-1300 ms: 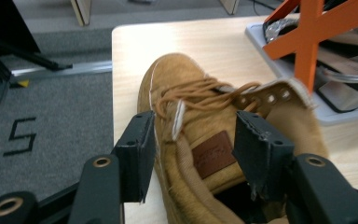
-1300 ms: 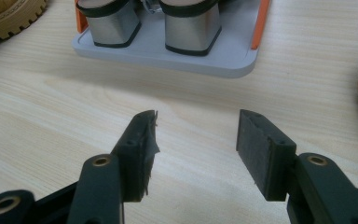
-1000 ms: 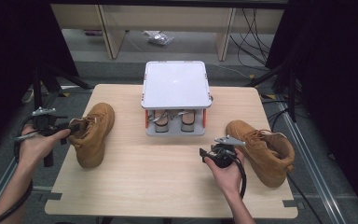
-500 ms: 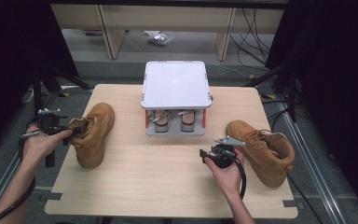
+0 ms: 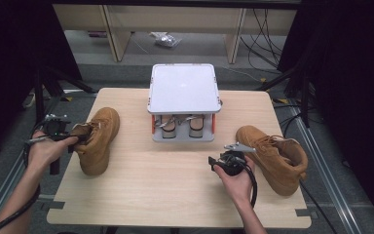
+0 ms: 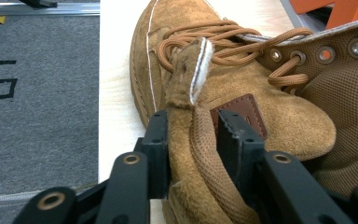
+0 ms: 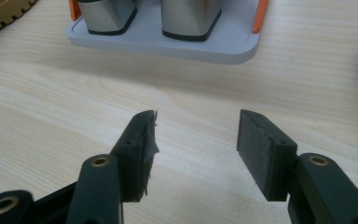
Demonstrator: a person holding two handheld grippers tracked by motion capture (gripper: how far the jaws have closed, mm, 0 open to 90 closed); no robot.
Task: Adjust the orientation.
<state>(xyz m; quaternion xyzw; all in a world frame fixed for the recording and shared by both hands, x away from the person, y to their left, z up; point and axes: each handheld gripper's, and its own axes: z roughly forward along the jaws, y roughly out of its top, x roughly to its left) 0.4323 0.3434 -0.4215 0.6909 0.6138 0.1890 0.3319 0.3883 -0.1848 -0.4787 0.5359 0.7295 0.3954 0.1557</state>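
Tan suede lace-up boot (image 5: 97, 140) lies at the left part of the light wooden table (image 5: 175, 195), toe toward the table's far edge, collar end toward the person's left hand (image 5: 46, 148). Left gripper (image 6: 193, 135) has the boot's padded collar edge between its 2 black jaws; the jaws have just been closing and both pads now press the suede and mesh lining on either side. In the left gripper view, brown laces and metal eyelets sit just past the jaws, with grey carpet (image 6: 37, 93) beyond the table edge.

Second tan suede boot (image 5: 272, 156) stands at the right part of the table, just beside the right gripper (image 5: 231, 158) but apart from it. Right gripper (image 7: 196, 140) is held in the right hand (image 5: 236, 180), low over bare wood, jaws wide apart with nothing between them.

White-topped square stand with orange side posts (image 5: 184, 92) sits at the middle far side of the table, between the 2 boots; 2 metal foot-shaped forms (image 7: 149, 16) stand on its grey base plate.

Room: dark curtains left and right, grey floor, light wooden furniture legs (image 5: 233, 29) behind the table, black cables (image 5: 268, 29) on the floor at the back right, metal rails (image 5: 5, 185) along the table sides.
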